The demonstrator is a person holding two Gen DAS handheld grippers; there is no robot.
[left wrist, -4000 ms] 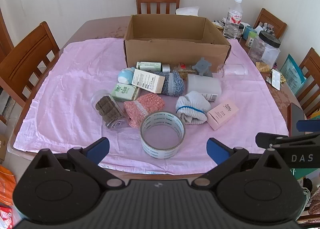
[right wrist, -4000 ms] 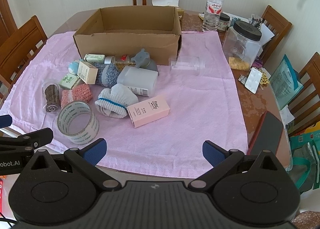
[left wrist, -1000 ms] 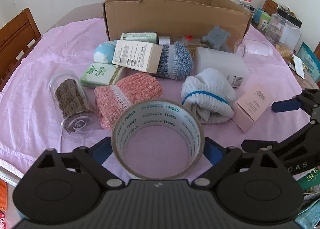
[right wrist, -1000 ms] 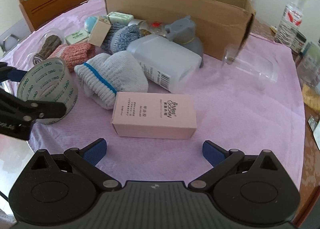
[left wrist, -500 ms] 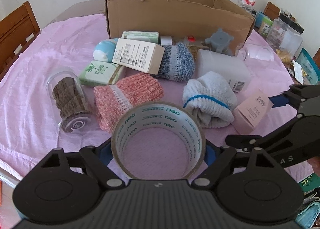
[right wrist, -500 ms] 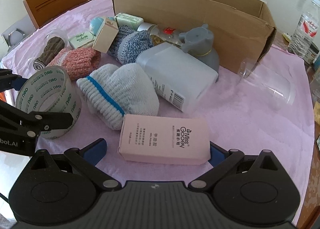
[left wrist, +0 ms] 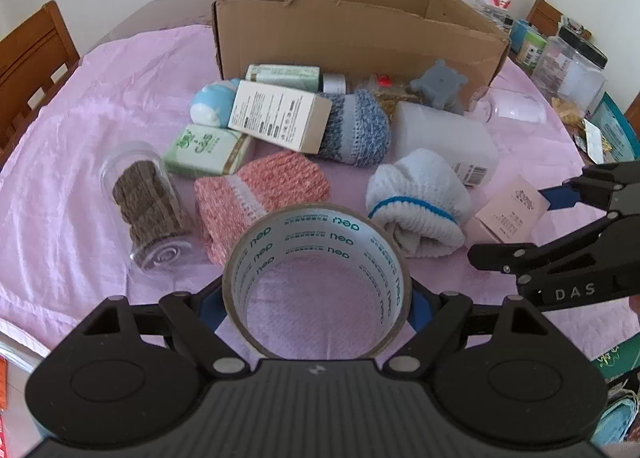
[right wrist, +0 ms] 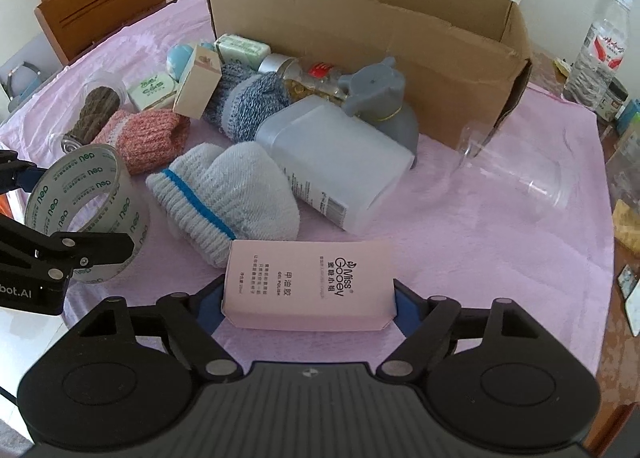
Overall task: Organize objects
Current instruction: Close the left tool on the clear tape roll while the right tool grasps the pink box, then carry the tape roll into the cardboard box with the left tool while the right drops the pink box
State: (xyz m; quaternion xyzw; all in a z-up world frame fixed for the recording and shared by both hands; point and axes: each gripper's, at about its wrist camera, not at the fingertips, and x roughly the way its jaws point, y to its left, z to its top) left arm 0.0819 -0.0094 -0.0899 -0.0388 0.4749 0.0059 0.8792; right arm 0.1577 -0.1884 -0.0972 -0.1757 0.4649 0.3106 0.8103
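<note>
Between each gripper's fingers, one item sits pinched at the near edge of the pink cloth [right wrist: 480, 258].
Left gripper [left wrist: 316, 304] squeezes the tape roll [left wrist: 316, 258]: stiff, likely light; right gripper [right wrist: 308, 304] clamps the pink carton [right wrist: 306, 284] by its ends, probably crushable.

The tape roll [left wrist: 316, 278] is glossy clear plastic, and the pink box [right wrist: 308, 290] is smooth matt card. A soft pink cloth [right wrist: 460, 242] lies under ribbed knit socks [right wrist: 228, 194], a frosted plastic bottle [right wrist: 336, 162] and the rough matt cardboard box [right wrist: 360, 50].
</note>
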